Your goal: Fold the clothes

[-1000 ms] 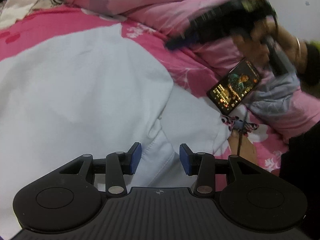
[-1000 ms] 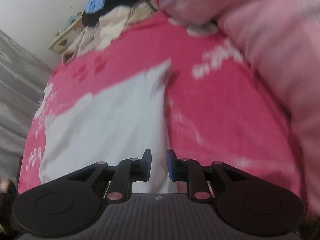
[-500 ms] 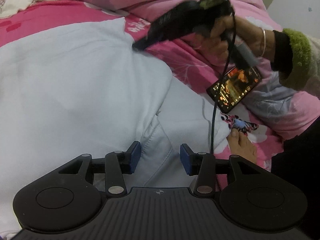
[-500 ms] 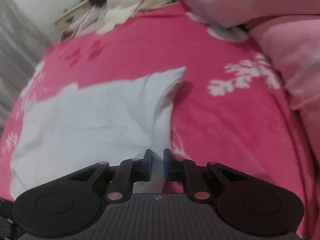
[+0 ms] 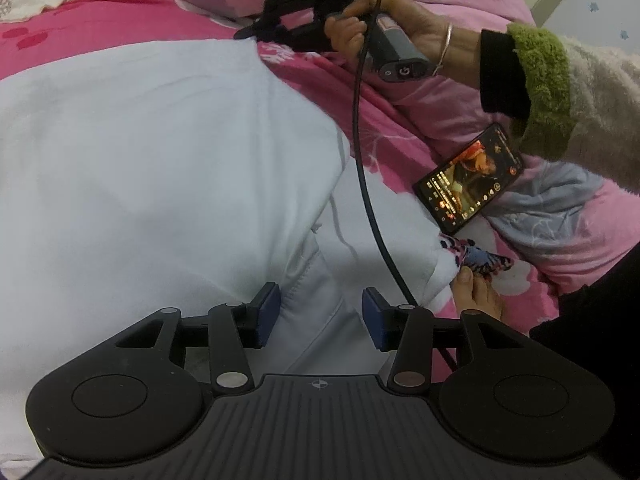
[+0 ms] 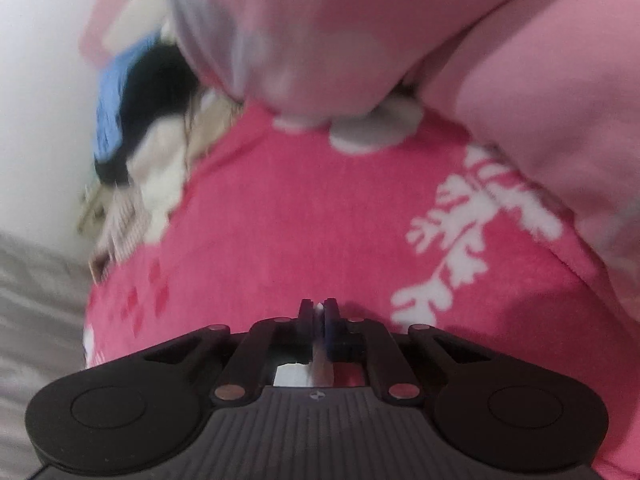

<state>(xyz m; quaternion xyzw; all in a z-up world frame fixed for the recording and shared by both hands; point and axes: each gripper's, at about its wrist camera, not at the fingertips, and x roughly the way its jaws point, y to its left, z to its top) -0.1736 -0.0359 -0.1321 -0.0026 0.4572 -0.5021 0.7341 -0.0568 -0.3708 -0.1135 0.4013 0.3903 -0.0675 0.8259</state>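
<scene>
White garment (image 5: 152, 168) is lying spread on the pink bed (image 6: 280, 220); soft, light, floppy, best taken at corners. Right gripper (image 6: 319, 312) is pinching its far corner; left gripper (image 5: 318, 312) is hovering with fingers half-wide over a fold.

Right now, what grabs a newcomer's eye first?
The white garment spread wide over the bright pink blanket. At its far corner, the right gripper has just closed its fingers on a sliver of that white fabric. A lit phone lies beside the garment's right edge.
</scene>
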